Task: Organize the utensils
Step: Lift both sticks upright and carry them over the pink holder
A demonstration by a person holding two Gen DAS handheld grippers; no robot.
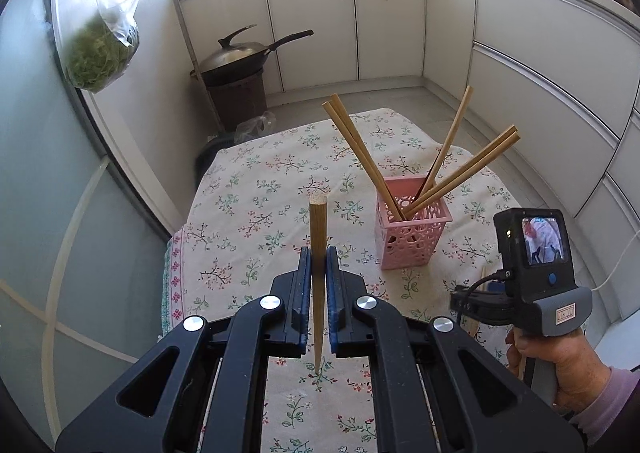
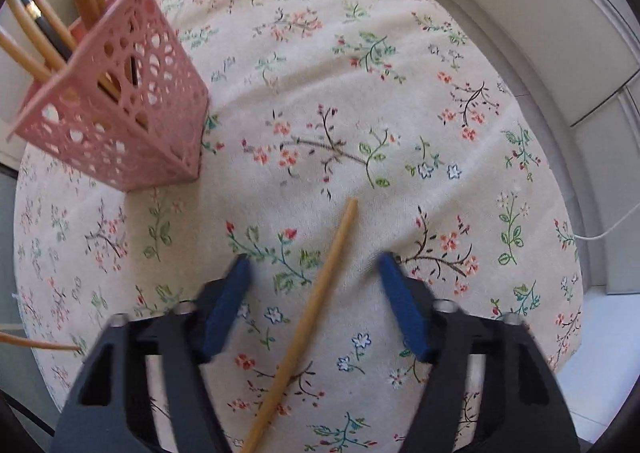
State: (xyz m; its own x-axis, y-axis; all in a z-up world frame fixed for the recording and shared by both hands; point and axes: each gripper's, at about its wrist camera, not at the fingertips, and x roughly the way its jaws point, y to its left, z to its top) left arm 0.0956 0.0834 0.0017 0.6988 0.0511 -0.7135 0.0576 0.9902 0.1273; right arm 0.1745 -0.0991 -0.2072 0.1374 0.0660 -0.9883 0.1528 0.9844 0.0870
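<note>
My left gripper (image 1: 319, 261) is shut on a wooden chopstick (image 1: 318, 229), held upright above the floral tablecloth (image 1: 256, 189). A pink perforated holder (image 1: 412, 231) with several chopsticks leaning in it stands to the right of it; the holder also shows in the right wrist view (image 2: 120, 125) at upper left. My right gripper (image 2: 314, 273) is open just above the cloth, its blue pads on either side of a loose chopstick (image 2: 316, 305) lying on the table. The right gripper's body (image 1: 536, 273) shows at the right of the left wrist view.
The small table sits in a kitchen corner with white cabinets (image 1: 384, 21) behind. A wok on a stand (image 1: 236, 61) is at the back left, and a bag of greens (image 1: 100, 53) hangs at left. A white cable (image 2: 608, 229) runs off the table's right edge.
</note>
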